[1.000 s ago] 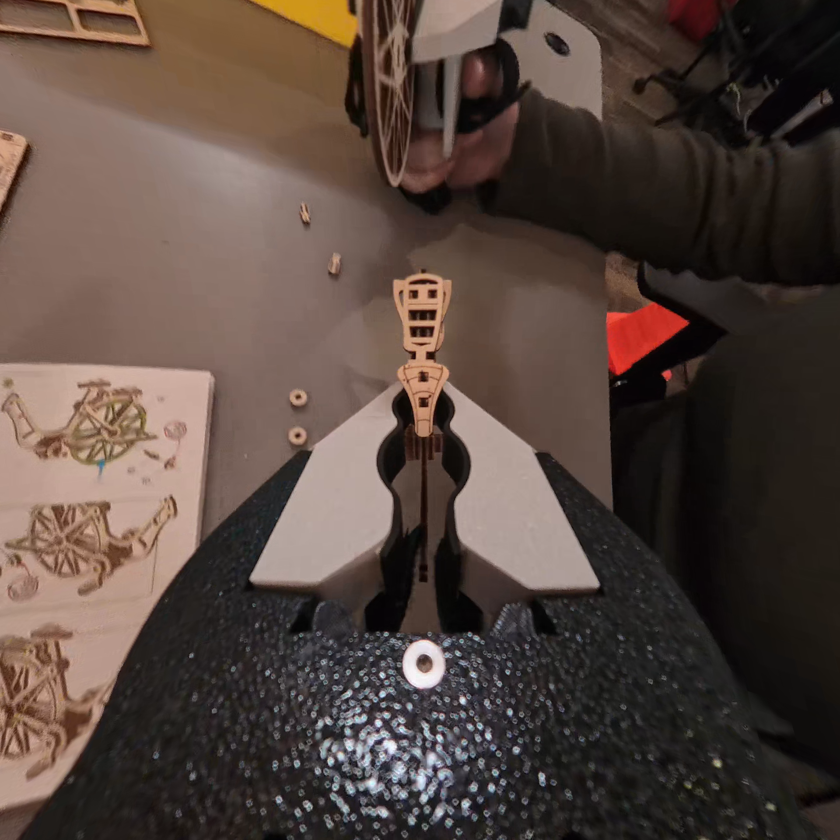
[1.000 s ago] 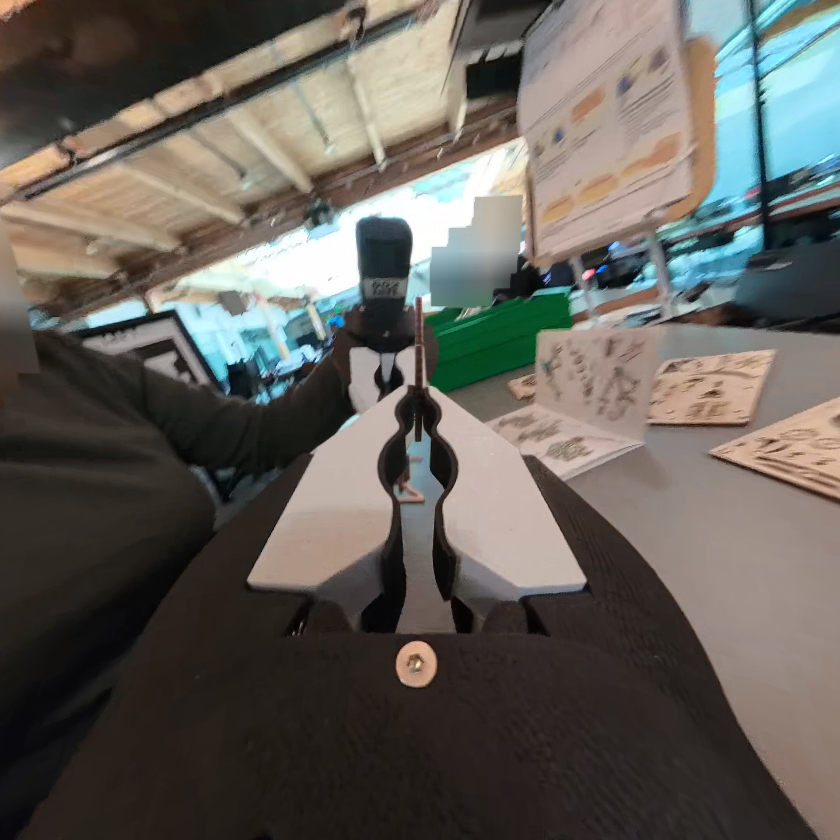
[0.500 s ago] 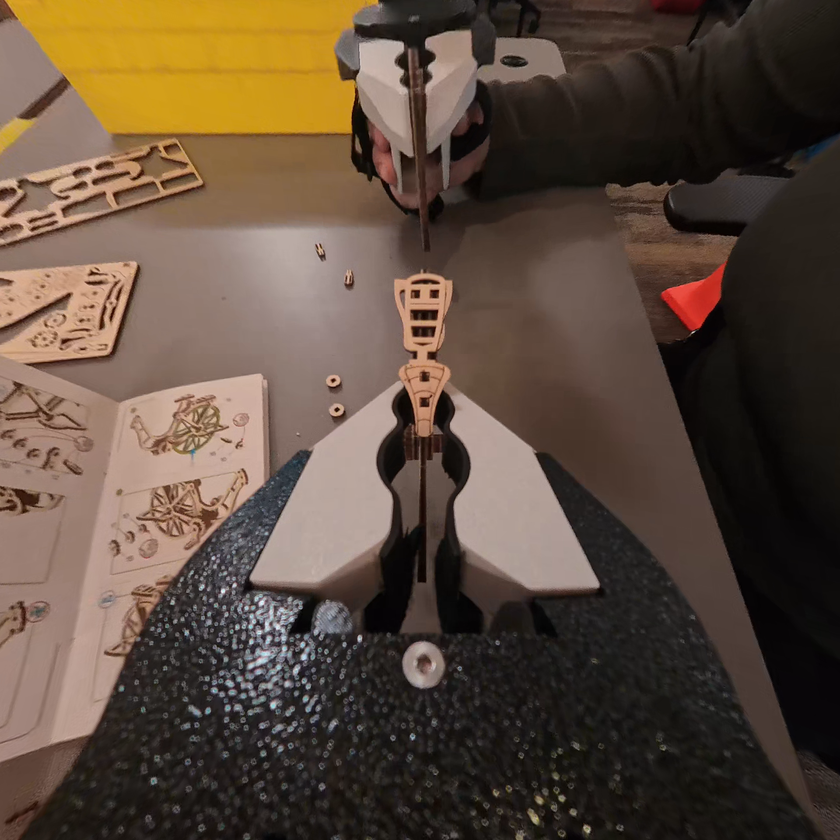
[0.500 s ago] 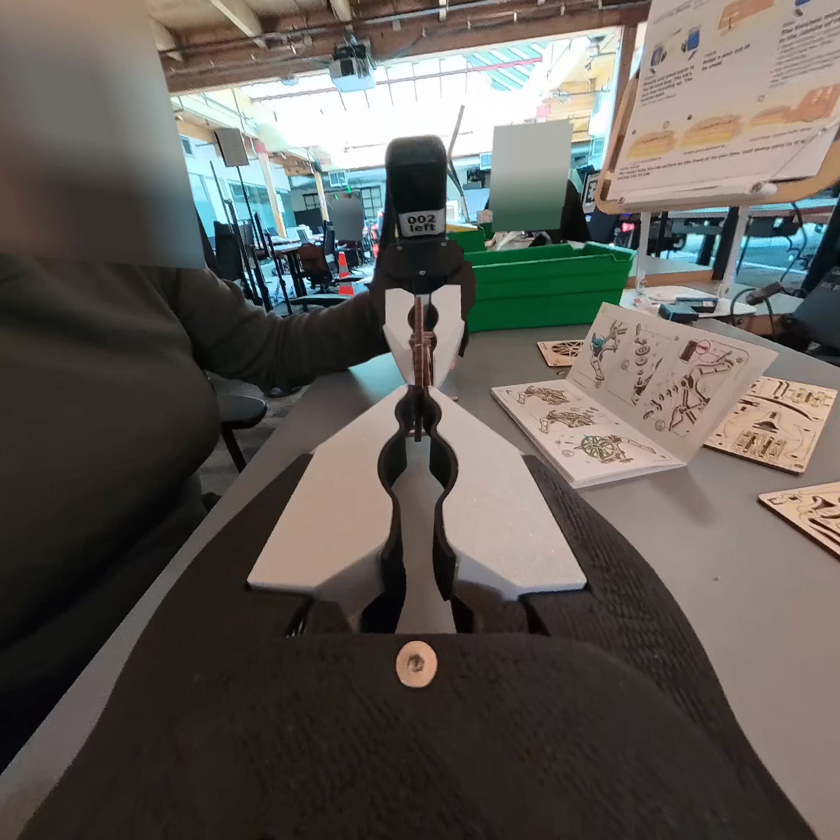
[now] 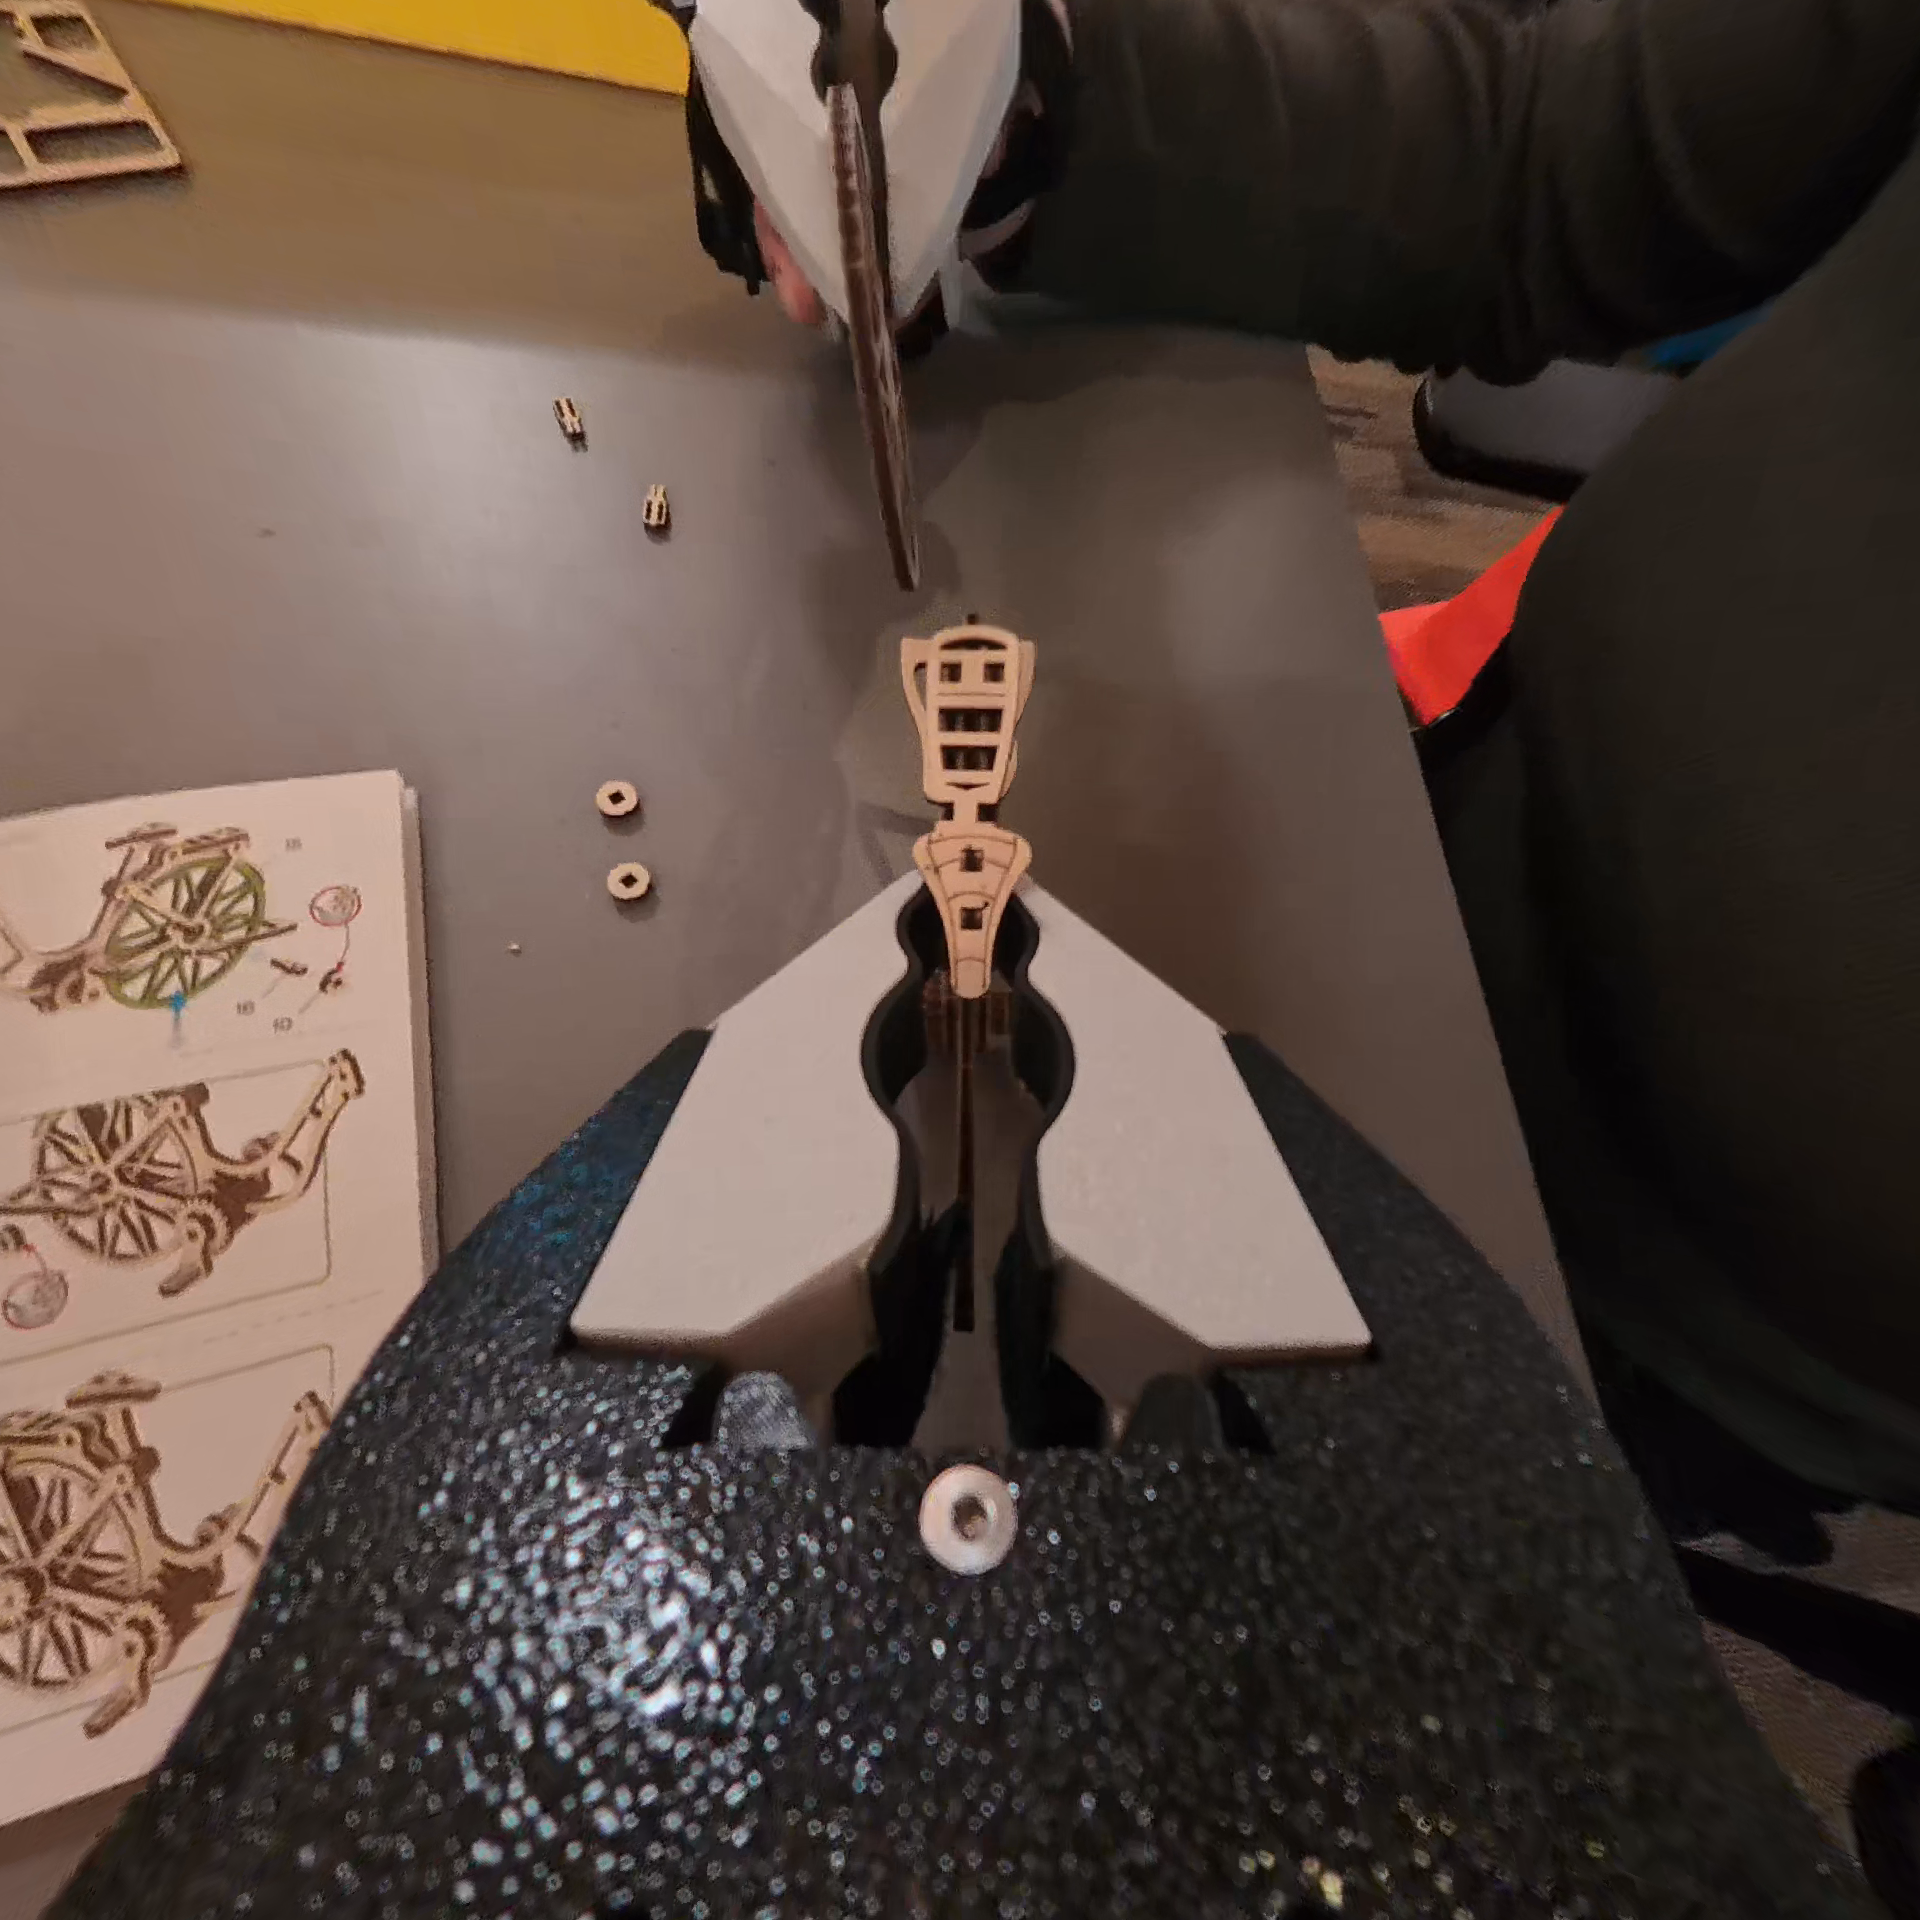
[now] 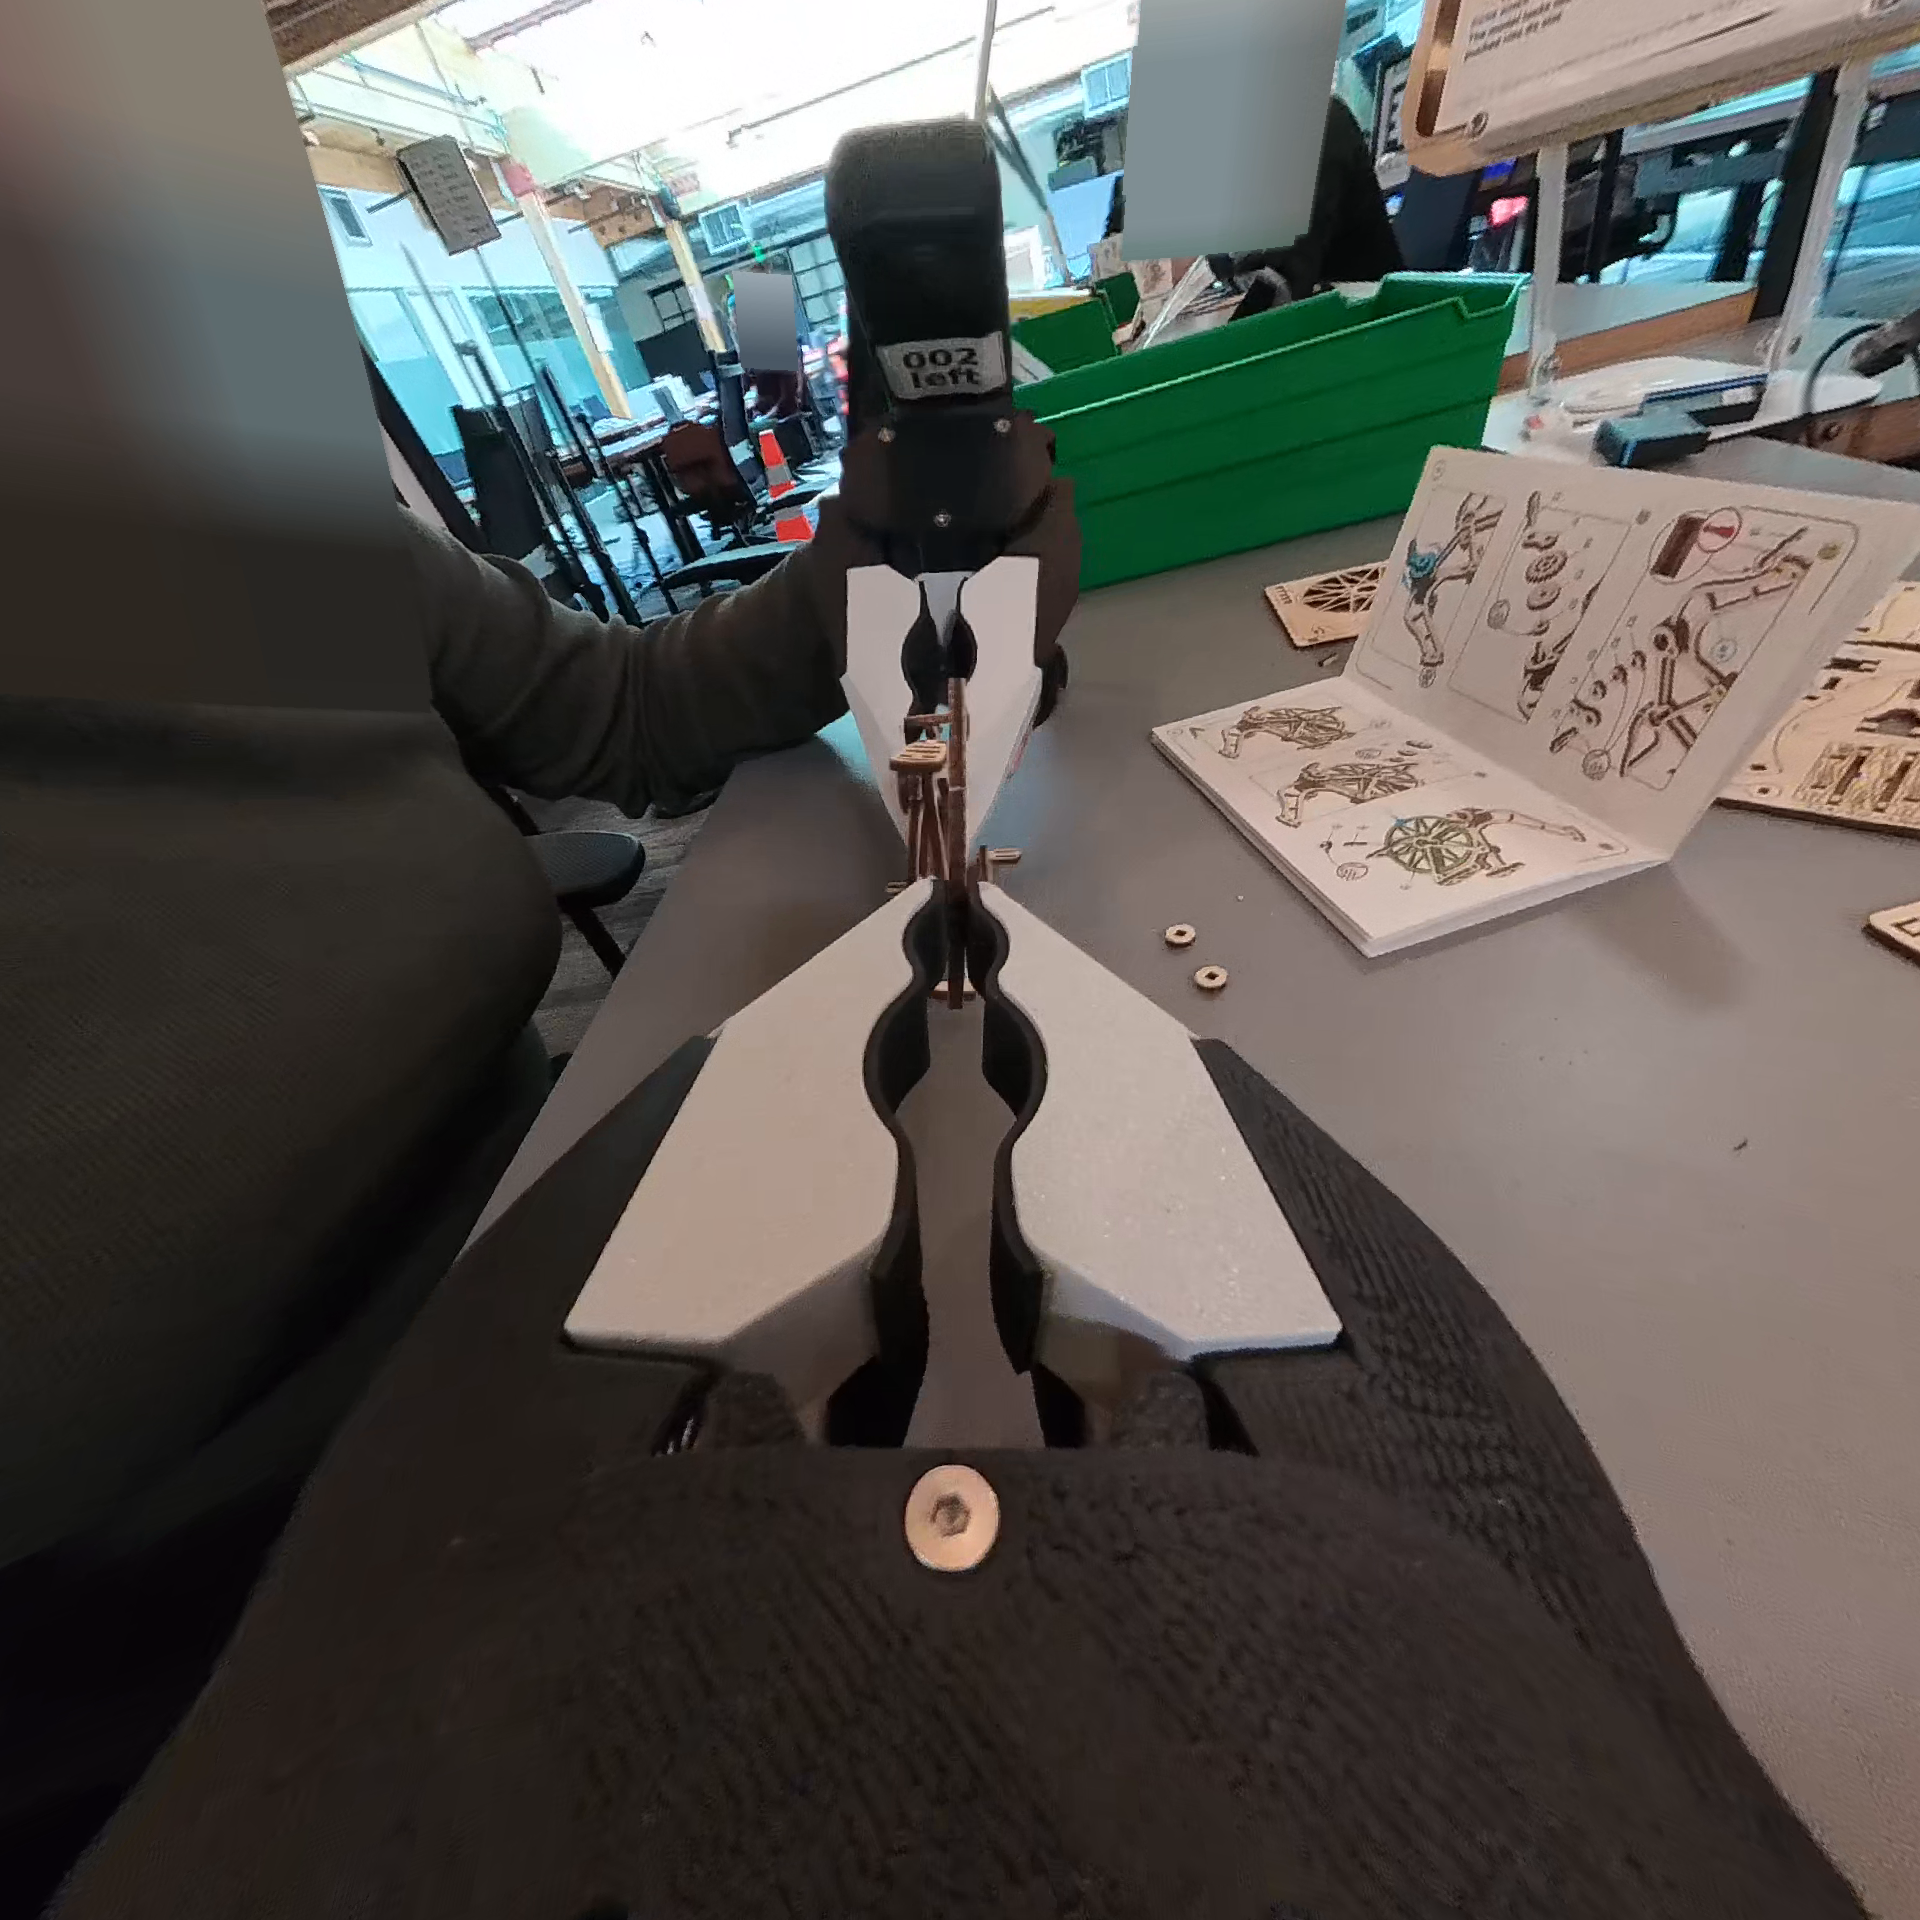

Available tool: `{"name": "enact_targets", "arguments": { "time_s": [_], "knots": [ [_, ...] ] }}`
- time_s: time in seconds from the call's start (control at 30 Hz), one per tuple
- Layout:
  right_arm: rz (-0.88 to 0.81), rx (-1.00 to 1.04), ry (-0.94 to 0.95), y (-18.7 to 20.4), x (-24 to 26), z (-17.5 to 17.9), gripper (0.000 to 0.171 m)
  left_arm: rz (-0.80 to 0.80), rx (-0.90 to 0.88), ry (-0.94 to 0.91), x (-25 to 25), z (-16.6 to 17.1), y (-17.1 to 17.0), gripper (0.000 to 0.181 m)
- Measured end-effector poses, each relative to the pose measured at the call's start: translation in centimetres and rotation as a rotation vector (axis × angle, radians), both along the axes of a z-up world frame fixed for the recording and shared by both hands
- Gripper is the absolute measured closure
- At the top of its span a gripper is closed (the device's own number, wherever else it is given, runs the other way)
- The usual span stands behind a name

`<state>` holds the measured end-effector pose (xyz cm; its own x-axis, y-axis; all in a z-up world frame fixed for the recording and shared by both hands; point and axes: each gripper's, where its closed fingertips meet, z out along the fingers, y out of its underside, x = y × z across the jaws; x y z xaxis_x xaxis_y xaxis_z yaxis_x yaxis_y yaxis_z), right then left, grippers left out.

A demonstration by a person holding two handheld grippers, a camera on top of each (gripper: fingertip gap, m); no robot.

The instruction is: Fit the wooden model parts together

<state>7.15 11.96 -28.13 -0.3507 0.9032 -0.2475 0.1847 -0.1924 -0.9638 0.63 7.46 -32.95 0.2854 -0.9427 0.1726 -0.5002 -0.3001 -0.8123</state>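
Observation:
My left gripper (image 5: pixel 968 894) is shut on a light wooden bicycle frame (image 5: pixel 966 727), whose seat and rack stick out past the fingertips above the grey table (image 5: pixel 416 582). My right gripper (image 6: pixel 951 904) is shut on a thin wooden wheel (image 6: pixel 953 821) seen edge-on. In the left wrist view the right gripper (image 5: pixel 852 156) faces me, and the wheel (image 5: pixel 878 395) hangs down with its lower edge just beyond the frame's far end. In the right wrist view the left gripper (image 6: pixel 940 665) faces me with the frame (image 6: pixel 923 800) just left of the wheel.
An open instruction booklet (image 5: pixel 208 1039) (image 6: pixel 1507 748) lies on the table. Two small wooden washers (image 5: pixel 623 842) (image 6: pixel 1195 956) and two tiny pegs (image 5: pixel 655 507) lie loose. Cut-out wooden sheets (image 5: pixel 73 114) (image 6: pixel 1330 592) and a green bin (image 6: pixel 1268 416) stand farther off. The table edge (image 5: pixel 1403 831) is beside the person's body. The left gripper's tips are roughly 10 cm from the right gripper's.
The right gripper turned the wheel from face-on to edge-on and brought it down close to the frame. The two grippers are now nearer each other, nose to nose.

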Motion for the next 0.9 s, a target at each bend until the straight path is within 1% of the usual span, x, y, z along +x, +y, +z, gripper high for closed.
{"name": "enact_targets", "arguments": {
  "time_s": [0.1,0.47,0.9],
  "knots": [
    [-0.001,-0.013,-0.014,0.2,0.3,-0.3,0.171,0.007,0.024,0.003,0.1,0.1,0.2,0.174],
    [-0.011,-0.057,-0.043,0.6,0.4,-0.7,0.171,0.106,-0.06,-0.063,-0.2,0.1,1.5,0.174],
    [-0.024,-0.021,-0.079,0.5,0.1,-1.2,0.171,0.118,-0.08,-0.086,-0.2,0.2,1.7,0.173]
  ]
}}
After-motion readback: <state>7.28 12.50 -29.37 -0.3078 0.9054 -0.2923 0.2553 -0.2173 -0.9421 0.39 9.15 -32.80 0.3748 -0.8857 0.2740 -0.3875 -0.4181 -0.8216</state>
